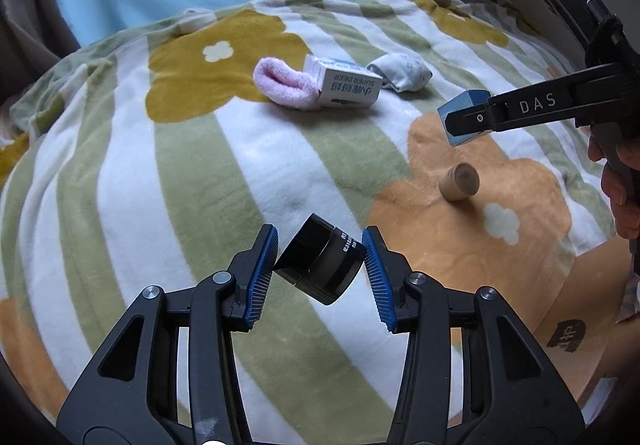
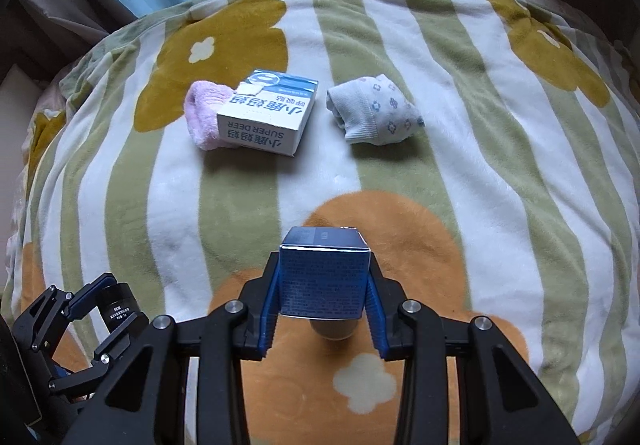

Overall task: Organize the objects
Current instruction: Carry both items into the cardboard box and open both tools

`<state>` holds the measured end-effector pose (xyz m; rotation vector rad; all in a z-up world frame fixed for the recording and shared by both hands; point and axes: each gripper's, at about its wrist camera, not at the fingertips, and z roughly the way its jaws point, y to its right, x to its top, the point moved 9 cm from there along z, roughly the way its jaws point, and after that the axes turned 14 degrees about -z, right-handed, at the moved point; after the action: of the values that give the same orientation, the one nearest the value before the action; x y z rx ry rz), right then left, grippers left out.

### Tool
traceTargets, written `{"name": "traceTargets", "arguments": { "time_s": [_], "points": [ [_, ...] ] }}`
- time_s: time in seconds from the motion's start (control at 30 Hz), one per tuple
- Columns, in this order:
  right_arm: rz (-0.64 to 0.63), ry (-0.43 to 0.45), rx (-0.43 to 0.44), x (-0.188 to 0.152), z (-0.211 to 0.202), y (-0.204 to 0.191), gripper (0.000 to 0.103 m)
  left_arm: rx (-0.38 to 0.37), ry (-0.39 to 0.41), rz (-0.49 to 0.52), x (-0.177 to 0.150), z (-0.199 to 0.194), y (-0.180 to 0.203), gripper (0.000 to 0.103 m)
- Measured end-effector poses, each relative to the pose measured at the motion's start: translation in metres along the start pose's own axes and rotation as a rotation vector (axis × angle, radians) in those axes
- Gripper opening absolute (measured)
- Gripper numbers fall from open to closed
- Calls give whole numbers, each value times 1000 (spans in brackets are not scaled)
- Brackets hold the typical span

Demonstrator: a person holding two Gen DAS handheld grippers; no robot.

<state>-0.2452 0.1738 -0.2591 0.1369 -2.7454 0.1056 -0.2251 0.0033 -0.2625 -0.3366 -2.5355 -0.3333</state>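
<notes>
Currently both hands are busy, so the organizing looks to be in the middle, not near the end. The left gripper (image 1: pixel 320 269) has its fingers closed on a black jar (image 1: pixel 320 265), which is tilted and held above the blanket (image 1: pixel 132 181) of the bed. The right gripper (image 2: pixel 323 297) has its fingers clamped on a blue box (image 2: pixel 324 277), also lifted. Under this box, on the orange flower, a small wooden cylinder (image 1: pixel 459 181) lies on its side, not yet taken.

Farther away, a white carton (image 2: pixel 266 119) rests touching a pink sock (image 2: pixel 202 115), and a folded grey sock (image 2: pixel 374 111) lies near but apart from them. I judge these three are maybe already grouped, but no container or goal place is visible, so I cannot tell where the held things should go. What remains is at least to place both held things and the cylinder.
</notes>
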Motion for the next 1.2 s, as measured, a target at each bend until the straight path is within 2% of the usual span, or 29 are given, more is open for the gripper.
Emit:
{"name": "traceTargets", "arguments": {
  "time_s": [0.13,0.33,0.47,0.63,0.87,1.2],
  "points": [
    [-45,32,18,4,-27,-13,35,7,36,-16,7,-33,7,41],
    [-138,66,44,-4,-75,-28,35,27,67,-32,-2,-86,24,41],
    [-195,68,81,-24,-104,-38,35,49,76,-47,-19,-117,37,41],
    [-263,36,126,-66,-128,-50,35,65,62,-102,-54,-151,54,41],
    [-315,-38,165,-131,-141,-55,35,92,4,-172,-116,-169,77,41],
    [-340,-158,203,-212,-119,-53,35,130,-89,-246,-191,-150,93,41]
  ]
}}
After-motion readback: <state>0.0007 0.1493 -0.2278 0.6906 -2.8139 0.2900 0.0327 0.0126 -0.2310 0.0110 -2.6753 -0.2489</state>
